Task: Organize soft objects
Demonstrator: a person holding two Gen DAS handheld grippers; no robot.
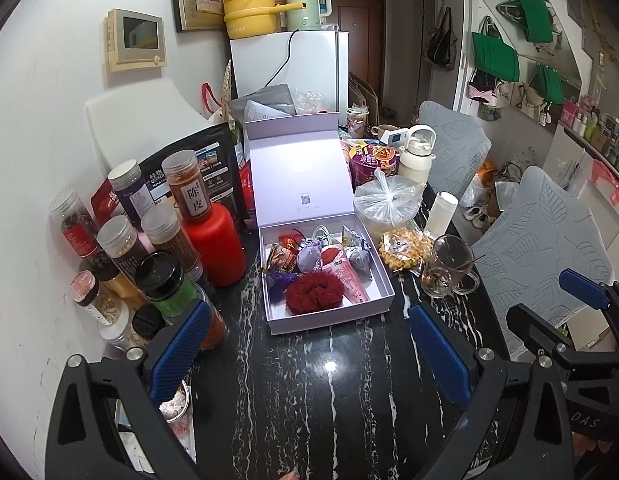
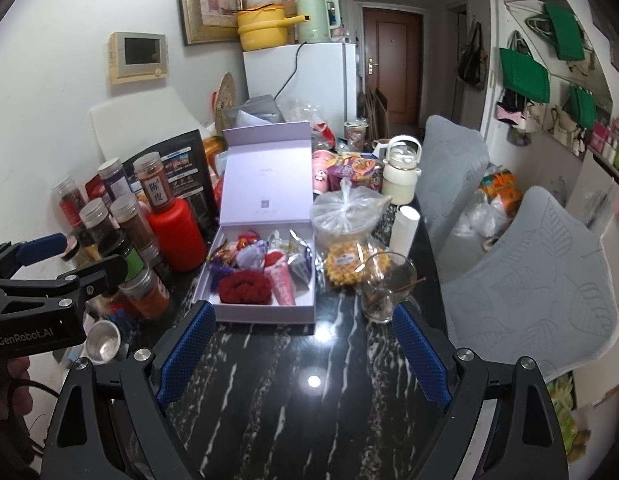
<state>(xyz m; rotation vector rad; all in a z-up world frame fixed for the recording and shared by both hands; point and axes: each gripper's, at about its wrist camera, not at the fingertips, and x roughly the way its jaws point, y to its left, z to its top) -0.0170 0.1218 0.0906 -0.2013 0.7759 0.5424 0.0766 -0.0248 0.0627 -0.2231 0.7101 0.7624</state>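
Right now we see both grippers hanging above the bare front of the black marbled table [image 2: 309, 360], the left gripper [image 1: 309, 344] and the right gripper [image 2: 305, 356] each with its blue fingers spread wide and nothing between them. The soft things lie in the open lilac box [image 1: 329, 316] just ahead: a dark red scrunchie [image 1: 315, 293] at the near side, a lavender sachet [image 1: 309, 258] and a grey pouch [image 1: 360, 265] behind it, a pink tube [image 1: 351, 280] slanting between them, with wrapped sweets at the left edge. The lid stands upright at the back.

We judge that this fits two stages equally: the soft pieces gathered in the box with the grippers drawn clear, or a box about to be sorted through. So we name no single move. Whatever handling follows, we would come straight down over a piece, pinch the scrunchie across its plush ring rather than its hole, and keep the fingers off the thin box walls. The glass mug [image 1: 449, 266] to the right and the crowded jars [image 1: 121, 240] on the left leave little room for sideways swings
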